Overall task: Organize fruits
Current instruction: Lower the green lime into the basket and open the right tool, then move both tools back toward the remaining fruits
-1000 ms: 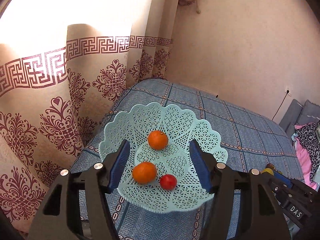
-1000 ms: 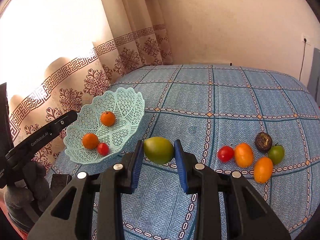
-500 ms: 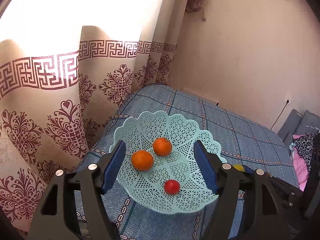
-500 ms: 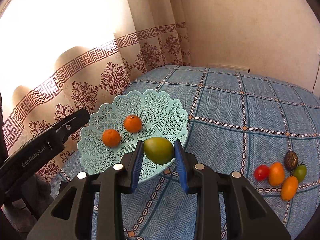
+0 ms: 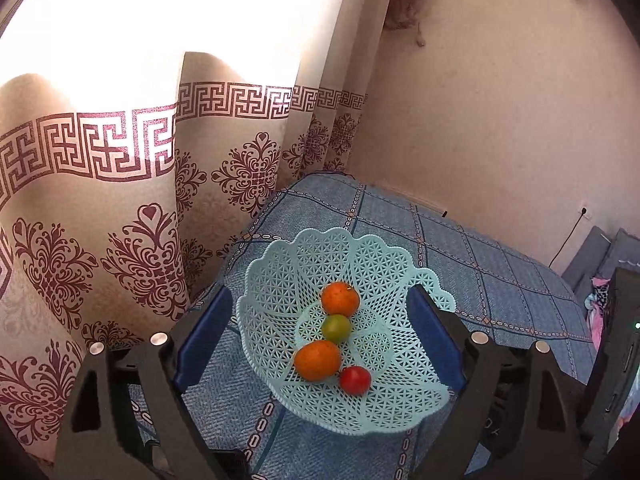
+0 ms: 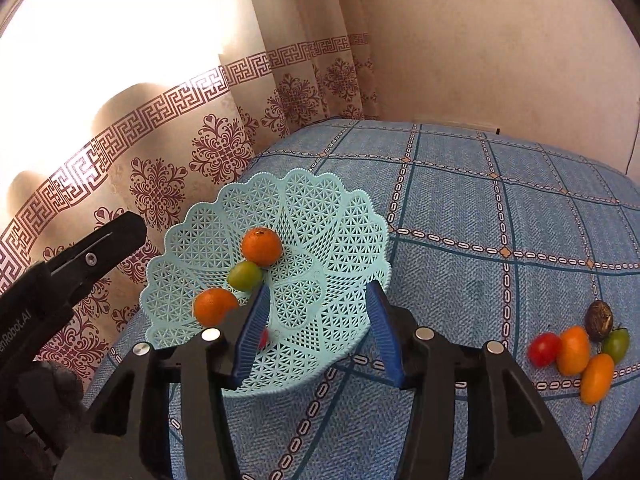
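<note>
Green fruit sat in the basket as your right gripper [image 6: 316,328] hung above it with fingers spread and empty.

The green fruit [image 6: 245,275] lay in the middle of the pale lattice basket [image 6: 340,216] on the blue checked bed cover [image 6: 500,208], touching the far orange [image 6: 261,246], with the near orange [image 6: 214,306] and a red tomato [image 5: 355,379] closer to you. Your left gripper [image 5: 318,338] also stood wide open and held nothing, its fingers framing the basket from either side, seemingly keeping station beside it. Five fruits waited in a tight cluster [image 6: 576,352] well to the right on the bed, so the sorting looked under half done. The basket's sloped sides likely gathered the round fruit toward its centre.
</note>
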`<state>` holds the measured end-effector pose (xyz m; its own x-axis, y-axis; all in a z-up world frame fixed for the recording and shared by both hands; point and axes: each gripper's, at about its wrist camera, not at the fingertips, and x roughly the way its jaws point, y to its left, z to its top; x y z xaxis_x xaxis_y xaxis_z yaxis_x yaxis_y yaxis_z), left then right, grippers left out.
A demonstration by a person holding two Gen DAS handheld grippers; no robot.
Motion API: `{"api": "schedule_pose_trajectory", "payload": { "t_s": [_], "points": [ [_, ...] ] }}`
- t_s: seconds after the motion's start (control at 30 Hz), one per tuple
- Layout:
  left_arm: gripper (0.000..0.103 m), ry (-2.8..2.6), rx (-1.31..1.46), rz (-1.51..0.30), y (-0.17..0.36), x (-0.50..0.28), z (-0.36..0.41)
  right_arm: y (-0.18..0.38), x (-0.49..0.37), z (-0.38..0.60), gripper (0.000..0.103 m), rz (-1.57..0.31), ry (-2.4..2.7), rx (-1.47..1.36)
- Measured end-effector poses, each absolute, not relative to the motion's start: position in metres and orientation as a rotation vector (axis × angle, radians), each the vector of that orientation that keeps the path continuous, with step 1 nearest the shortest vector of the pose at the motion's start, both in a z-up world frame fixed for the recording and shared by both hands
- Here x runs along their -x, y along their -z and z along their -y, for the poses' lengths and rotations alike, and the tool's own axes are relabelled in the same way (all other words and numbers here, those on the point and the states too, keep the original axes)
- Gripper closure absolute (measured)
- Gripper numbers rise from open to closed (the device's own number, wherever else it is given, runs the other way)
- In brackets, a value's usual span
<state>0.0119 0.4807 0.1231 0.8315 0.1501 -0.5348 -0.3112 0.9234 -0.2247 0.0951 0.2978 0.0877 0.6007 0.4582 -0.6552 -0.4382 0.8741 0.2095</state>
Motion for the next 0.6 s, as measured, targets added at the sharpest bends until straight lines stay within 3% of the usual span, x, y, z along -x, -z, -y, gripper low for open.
{"api": "schedule_pose_trajectory", "payload": {
  "t_s": [0.37,0.6],
  "points": [
    [0.004,-0.235,0.296,-0.548,-0.119,-0.017,-0.474,-0.089,-0.09,-0.278,0.041,-0.753,-0.471,-0.061],
    [0.004,-0.223,0.291,-0.553,-0.119,-0.02,-0.468,-0.087,-0.091,-0.266,0.04,-0.758,-0.44,-0.083]
  ]
}}
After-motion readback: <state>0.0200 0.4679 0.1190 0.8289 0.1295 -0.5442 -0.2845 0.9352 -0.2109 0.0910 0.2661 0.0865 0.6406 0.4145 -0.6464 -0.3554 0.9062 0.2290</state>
